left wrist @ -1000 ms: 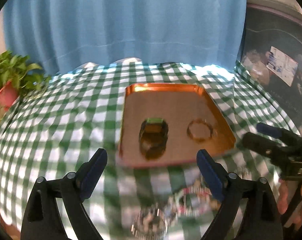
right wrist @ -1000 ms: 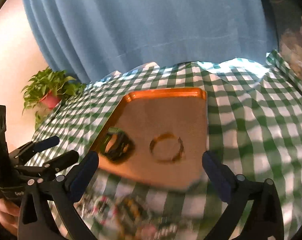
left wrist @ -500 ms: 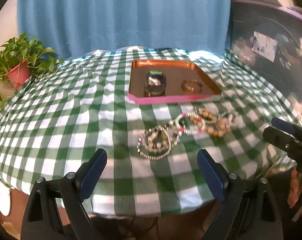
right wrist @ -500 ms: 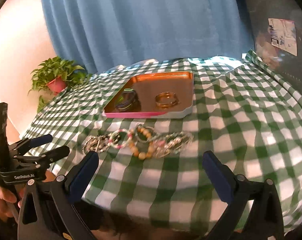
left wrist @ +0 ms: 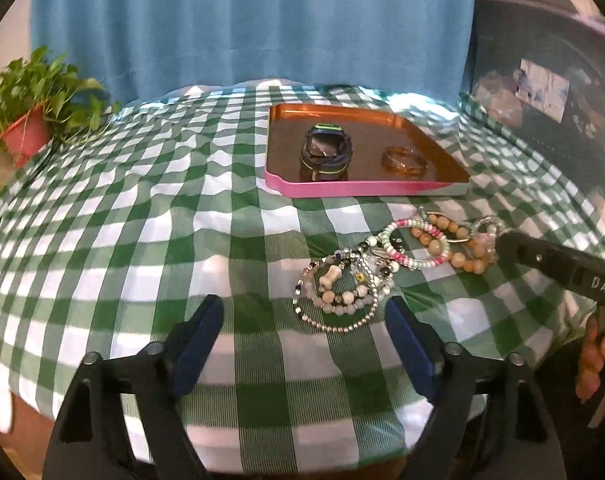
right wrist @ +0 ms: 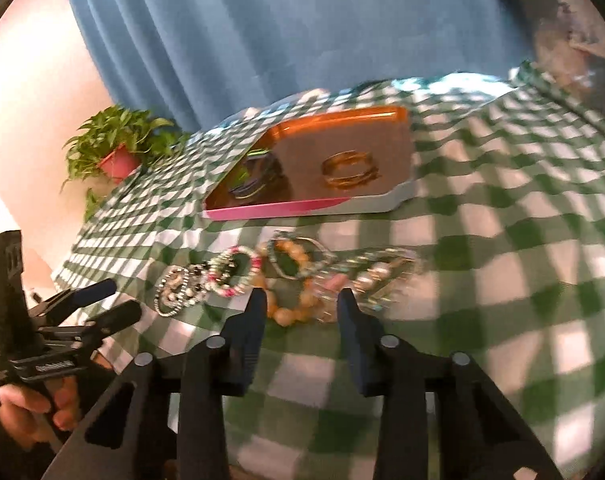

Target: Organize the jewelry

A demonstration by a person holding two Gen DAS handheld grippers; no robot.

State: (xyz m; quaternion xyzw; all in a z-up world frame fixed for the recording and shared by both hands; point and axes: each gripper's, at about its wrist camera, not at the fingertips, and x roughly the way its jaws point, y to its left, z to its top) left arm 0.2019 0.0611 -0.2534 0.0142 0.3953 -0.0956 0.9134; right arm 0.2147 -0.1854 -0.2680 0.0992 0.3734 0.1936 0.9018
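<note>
I am pulling both grippers back and down from the tray (left wrist: 366,190), which a second ago was filling both views from close above and is now sitting well back on the green checked tablecloth (left wrist: 142,240). That retreat is bringing the row of loose beaded bracelets (left wrist: 382,268) into clear sight, lying on the cloth in front of the tray's pink wall. The left gripper (left wrist: 302,336) is narrowing its jaws a little while hanging just short of the silver-beaded coil at the near end of the row; nothing is between its pads, so it is holding nothing. The right gripper (right wrist: 300,308) is closing sharply from the wide spread it had half a second ago, and its tips are sitting at the near edge of the peach-beaded bracelet (right wrist: 294,308). The right view is blurred, so I am not able to say the pads are pressing on any bead, and I am reading it as closing in and not yet gripping. In the tray the dark watch (left wrist: 326,152) and the amber bangle (left wrist: 404,162) are already lying apart from each other. I am judging that the earlier drop-offs are done and the next pick is starting, with most of the row waiting.
</note>
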